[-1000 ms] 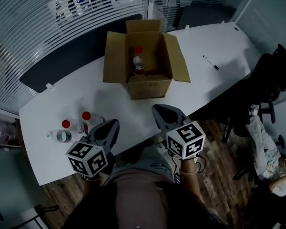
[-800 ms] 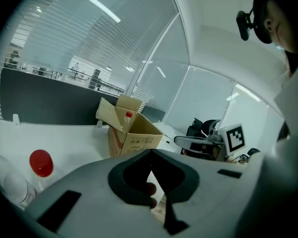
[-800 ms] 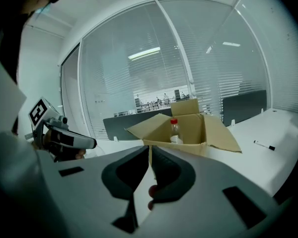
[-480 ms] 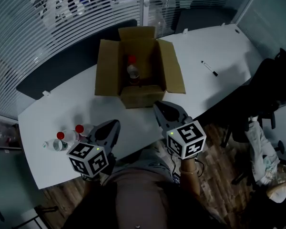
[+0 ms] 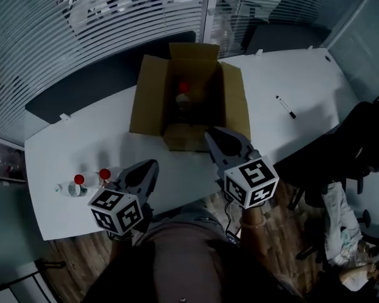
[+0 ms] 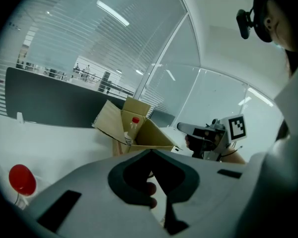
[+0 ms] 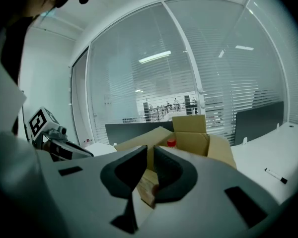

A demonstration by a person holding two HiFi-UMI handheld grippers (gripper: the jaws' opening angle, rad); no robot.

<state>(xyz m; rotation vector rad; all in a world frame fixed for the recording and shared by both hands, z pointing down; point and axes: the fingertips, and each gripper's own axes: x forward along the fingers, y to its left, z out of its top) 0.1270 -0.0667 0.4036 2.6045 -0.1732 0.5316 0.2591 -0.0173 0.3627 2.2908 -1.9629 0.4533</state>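
Cardboard box [image 5: 149,96] holds a red-capped bottle [image 5: 183,97]; its print is unreadable.

Readable text: none in any view.
Brown cardboard box [image 5: 150,100]: no lettering can be made out on its walls.
Clear plastic bottles with red caps [image 5: 88,182]: labels too small and blurred to read.
Black-and-white marker cubes [image 5: 117,210]: square code patterns only, no letters or digits.

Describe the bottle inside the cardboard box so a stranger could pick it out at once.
On the long white table, look to the open cardboard box at its middle. Upright inside stands a clear bottle with a red cap; the other red-capped bottles sit out on the table's left end, so it alone is boxed.
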